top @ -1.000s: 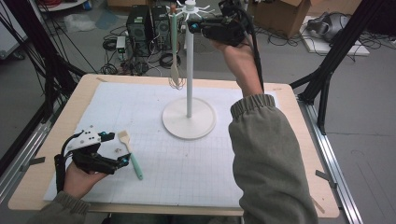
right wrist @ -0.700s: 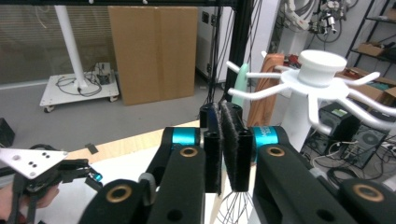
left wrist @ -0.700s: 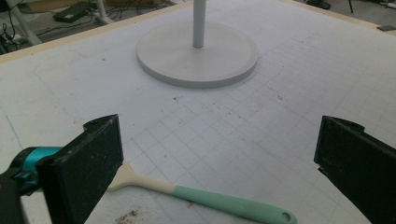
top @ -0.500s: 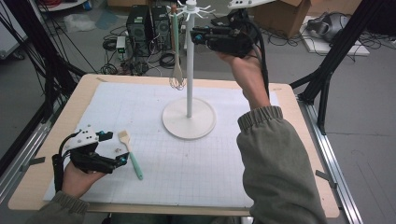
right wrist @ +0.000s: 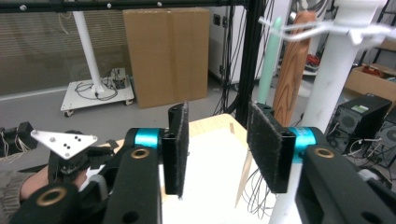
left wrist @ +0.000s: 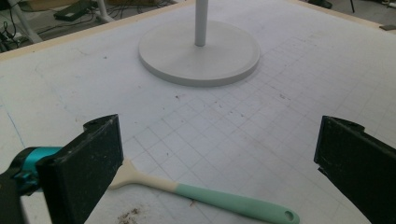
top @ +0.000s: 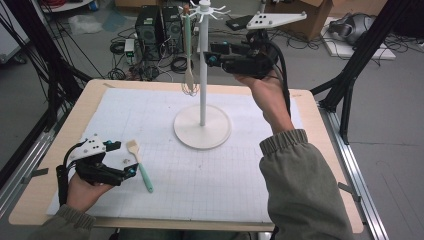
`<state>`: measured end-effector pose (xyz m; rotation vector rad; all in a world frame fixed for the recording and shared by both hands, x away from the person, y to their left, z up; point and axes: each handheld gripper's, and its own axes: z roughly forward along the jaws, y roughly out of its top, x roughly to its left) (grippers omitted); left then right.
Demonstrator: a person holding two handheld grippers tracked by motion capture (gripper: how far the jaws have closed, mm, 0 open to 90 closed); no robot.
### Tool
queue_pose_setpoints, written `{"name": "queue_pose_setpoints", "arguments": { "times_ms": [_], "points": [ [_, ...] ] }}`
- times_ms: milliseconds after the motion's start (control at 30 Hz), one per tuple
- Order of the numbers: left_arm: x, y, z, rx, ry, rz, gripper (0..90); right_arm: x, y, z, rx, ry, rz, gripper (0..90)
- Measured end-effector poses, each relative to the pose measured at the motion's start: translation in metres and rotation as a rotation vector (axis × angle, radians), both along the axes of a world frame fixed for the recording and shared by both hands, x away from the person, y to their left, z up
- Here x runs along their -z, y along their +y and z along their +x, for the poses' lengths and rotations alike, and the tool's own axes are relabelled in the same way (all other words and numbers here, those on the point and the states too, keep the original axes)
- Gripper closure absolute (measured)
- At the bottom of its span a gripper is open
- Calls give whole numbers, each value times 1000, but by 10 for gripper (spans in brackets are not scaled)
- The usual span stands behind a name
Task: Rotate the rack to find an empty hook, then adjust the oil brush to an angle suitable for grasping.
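Note:
A white hanging stand point(top: 202, 125) with a round base and hooked top stands mid-table. From its hooks hang a mint-handled whisk point(top: 188, 50) and a wooden-handled utensil point(right wrist: 289, 60). My right gripper point(top: 211, 56) is held high just right of the pole point(right wrist: 327, 93), open, with nothing between its pads. On the white grid mat lies a spatula point(top: 146, 177) with a mint handle and a cream head. My left gripper point(top: 130, 170) rests just left of it, wide open. In the left gripper view the spatula point(left wrist: 219, 198) lies below and between the spread jaws, untouched.
The white grid mat point(top: 250, 190) covers most of the wooden table point(top: 330, 165). Computer towers point(top: 160, 25), cables and a cardboard box point(right wrist: 166, 51) stand on the floor beyond the far edge. Black frame posts point(top: 360, 55) rise at both sides.
My right gripper has come down a little beside the pole and drawn slightly towards the person. The left gripper and the spatula have stayed put.

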<state>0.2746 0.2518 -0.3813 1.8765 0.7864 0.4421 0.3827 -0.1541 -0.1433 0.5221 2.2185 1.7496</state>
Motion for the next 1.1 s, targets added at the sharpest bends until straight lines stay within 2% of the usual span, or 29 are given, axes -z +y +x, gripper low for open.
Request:
{"name": "queue_pose_setpoints", "arguments": {
  "times_ms": [133, 400, 600, 667, 800, 1033, 1100],
  "points": [
    [0, 1, 0, -2, 0, -2, 18, 9, -4, -3, 11, 8, 7, 514],
    [0, 0, 0, -3, 0, 0, 18, 35, -15, -9, 12, 36, 31, 467],
    [1, -1, 0, 8, 2, 5, 18, 59, -21, -12, 45, 56, 0, 432],
    [1, 0, 1, 6, 4, 1, 18, 64, -22, -13, 42, 62, 9, 428],
    [1, 0, 1, 9, 4, -4, 18, 70, -24, -17, 45, 65, 1, 396],
    [1, -2, 0, 18, 0, -1, 18, 82, -25, -28, 42, 48, -7, 391],
    [1, -2, 0, 19, -5, -3, 18, 86, -26, -31, 52, 36, -29, 388]
  ]
}}
